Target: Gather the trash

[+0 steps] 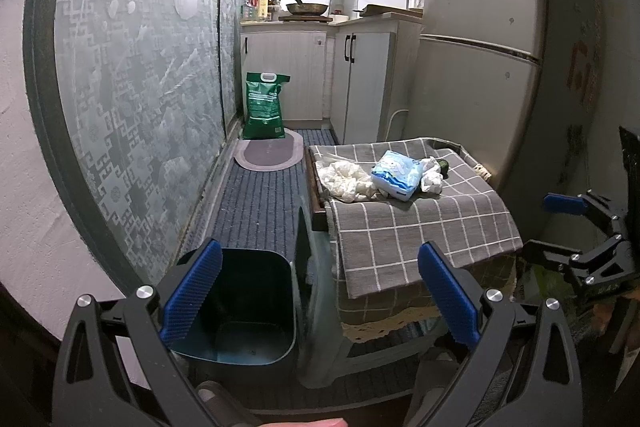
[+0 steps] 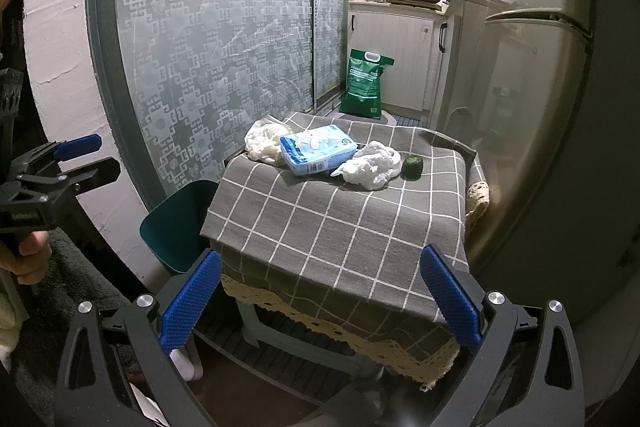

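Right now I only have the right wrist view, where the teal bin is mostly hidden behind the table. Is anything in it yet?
Observer: The left wrist view looks straight into the bin. It appears empty, with its bare bottom showing.
Operator: Is its opening blocked?
Observer: No. What looks like its lid stands upright on the side nearest the table.
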`<state>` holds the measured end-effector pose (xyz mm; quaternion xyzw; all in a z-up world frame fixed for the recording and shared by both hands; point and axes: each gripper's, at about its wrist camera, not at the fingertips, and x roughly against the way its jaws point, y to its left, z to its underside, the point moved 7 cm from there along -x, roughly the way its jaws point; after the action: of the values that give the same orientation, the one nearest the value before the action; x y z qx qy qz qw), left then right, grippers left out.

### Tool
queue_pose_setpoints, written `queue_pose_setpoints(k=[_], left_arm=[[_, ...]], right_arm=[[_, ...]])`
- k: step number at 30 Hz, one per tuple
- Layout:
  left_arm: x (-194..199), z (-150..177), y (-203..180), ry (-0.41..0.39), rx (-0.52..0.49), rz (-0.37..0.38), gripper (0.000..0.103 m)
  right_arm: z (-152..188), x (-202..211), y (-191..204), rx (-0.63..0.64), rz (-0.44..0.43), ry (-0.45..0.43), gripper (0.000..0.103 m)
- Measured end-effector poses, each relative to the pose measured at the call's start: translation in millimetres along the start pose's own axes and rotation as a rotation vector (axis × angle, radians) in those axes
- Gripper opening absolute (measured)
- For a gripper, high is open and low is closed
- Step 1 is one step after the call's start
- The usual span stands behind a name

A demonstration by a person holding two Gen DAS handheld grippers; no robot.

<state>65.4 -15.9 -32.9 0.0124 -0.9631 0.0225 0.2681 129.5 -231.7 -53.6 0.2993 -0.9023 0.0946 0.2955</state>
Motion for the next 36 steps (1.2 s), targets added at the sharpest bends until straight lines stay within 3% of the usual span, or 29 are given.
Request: queue_pose_setpoints(k=[8, 13, 18, 21, 29, 36], left_arm=[[-9.1, -4.1, -4.0, 0.002, -0.034, 0.042, 0.099], [-19.6, -13.5, -6.6, 0.012, -0.056, 0.065, 0.083], [-44.2, -22.3, -10.2, 0.068, -0.079, 0.099, 0.059], [-60.5, -29.5, -11.8, 0.094, -0.098, 0.118, 0.050], [-111.6, -45.0, -11.9, 0.181, -0.151, 0.108, 0.047], [-157.0, -46.5, -4.2, 0.287, -0.120, 0.137, 0.042]], right_arm=[[-12.6, 9.7, -2.6, -0.041, -0.056, -0.021, 0.098], [-24.2, 4.6, -3.8, -0.033, -0.077, 0.004, 0.087], [-42.3, -4.4, -7.9, -0.005, -0.100, 0.014, 0.076], [-51.0, -11.0, -12.9, 0.020, -0.106, 0.029, 0.071], [-65.6, -42.7, -24.7, 0.072, -0.188, 0.103, 0.054], [-75.8, -68.8, -33.4, 0.125, -0.218, 0.162, 0.049]])
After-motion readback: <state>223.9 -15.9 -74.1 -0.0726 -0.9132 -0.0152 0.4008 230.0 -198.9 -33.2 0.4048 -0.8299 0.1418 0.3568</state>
